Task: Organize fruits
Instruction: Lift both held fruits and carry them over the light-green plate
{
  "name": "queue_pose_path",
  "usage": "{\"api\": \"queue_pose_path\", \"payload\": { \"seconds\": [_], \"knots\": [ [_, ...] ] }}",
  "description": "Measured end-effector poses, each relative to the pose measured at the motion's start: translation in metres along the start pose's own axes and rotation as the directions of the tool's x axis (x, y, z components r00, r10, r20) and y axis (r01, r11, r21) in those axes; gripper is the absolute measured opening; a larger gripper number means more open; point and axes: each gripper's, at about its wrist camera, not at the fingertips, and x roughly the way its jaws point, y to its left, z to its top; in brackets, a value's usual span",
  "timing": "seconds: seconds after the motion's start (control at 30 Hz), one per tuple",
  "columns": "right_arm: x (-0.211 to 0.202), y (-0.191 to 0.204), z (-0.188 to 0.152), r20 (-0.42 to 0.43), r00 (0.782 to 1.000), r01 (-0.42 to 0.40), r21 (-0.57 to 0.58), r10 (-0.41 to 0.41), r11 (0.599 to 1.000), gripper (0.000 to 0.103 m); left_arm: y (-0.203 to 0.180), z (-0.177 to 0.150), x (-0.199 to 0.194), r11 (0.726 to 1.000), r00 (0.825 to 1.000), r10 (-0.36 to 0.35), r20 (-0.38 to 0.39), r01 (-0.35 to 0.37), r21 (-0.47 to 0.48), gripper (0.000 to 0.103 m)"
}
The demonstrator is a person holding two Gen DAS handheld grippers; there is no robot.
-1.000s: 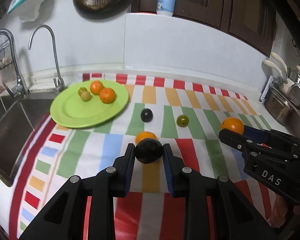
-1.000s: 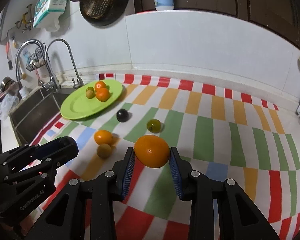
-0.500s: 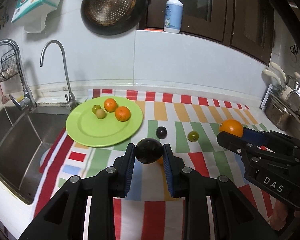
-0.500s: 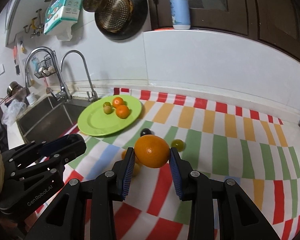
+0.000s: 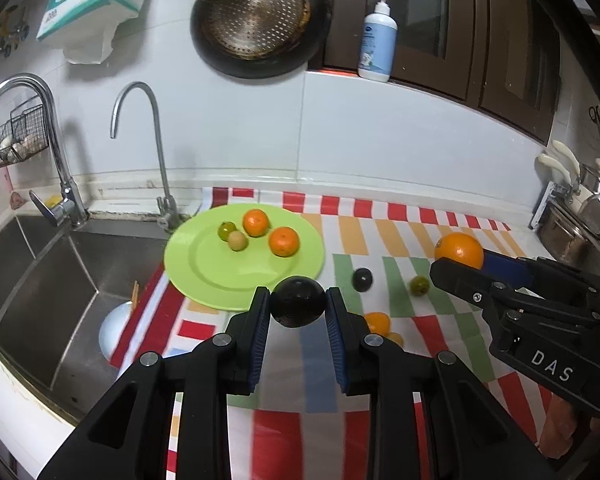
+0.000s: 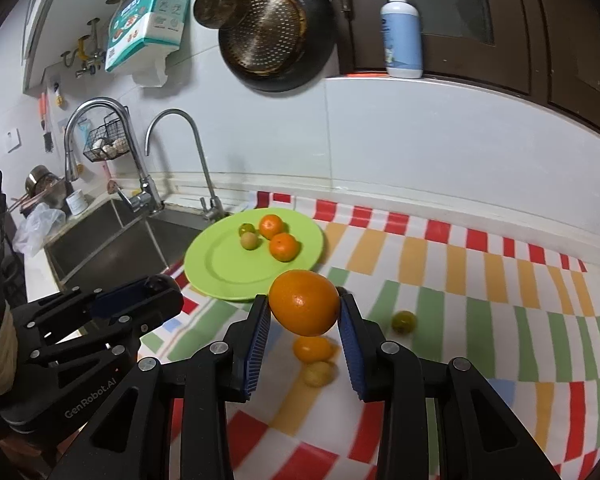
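Note:
My left gripper (image 5: 298, 307) is shut on a dark round fruit (image 5: 298, 300), held in the air near the front edge of the green plate (image 5: 204, 268). My right gripper (image 6: 304, 312) is shut on a large orange (image 6: 304, 302), also above the cloth; it shows in the left wrist view (image 5: 459, 249) too. The plate (image 6: 220, 268) holds two small oranges (image 5: 284, 241) and two small green-yellow fruits (image 5: 237, 240). On the striped cloth lie a dark fruit (image 5: 363, 279), a green fruit (image 5: 419, 285), a small orange (image 6: 312, 348) and a yellow fruit (image 6: 319, 374).
A steel sink (image 5: 40, 280) with two taps (image 5: 140, 140) is left of the plate. A pan (image 5: 256, 16) hangs on the wall, a soap bottle (image 5: 377, 40) stands on the ledge. Pots (image 5: 572, 232) stand at the right edge of the counter.
Both grippers have risen and drawn back from the cloth with their fruits; the plate and loose fruits now appear farther off. Both grips are unchanged.

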Motion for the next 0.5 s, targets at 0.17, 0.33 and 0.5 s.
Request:
{"api": "queue_pose_path", "payload": {
  "seconds": [0.17, 0.33, 0.5],
  "knots": [
    [0.010, 0.018, 0.009, 0.006, 1.000, -0.009, -0.010, 0.009, 1.000, 0.036, 0.017, 0.009, 0.000, 1.000, 0.999, 0.020, 0.027, -0.021, 0.019, 0.028],
    [0.022, 0.034, 0.017, 0.011, 1.000, -0.012, -0.011, 0.012, 1.000, 0.036, 0.034, 0.018, 0.004, 0.999, 0.999, 0.016, 0.035, -0.017, 0.039, 0.028],
    [0.035, 0.045, 0.026, 0.020, 1.000, -0.013, 0.003, 0.013, 1.000, 0.036, 0.047, 0.027, 0.012, 0.997, 0.999, 0.013, 0.041, -0.017, 0.081, 0.028]
  ]
}}
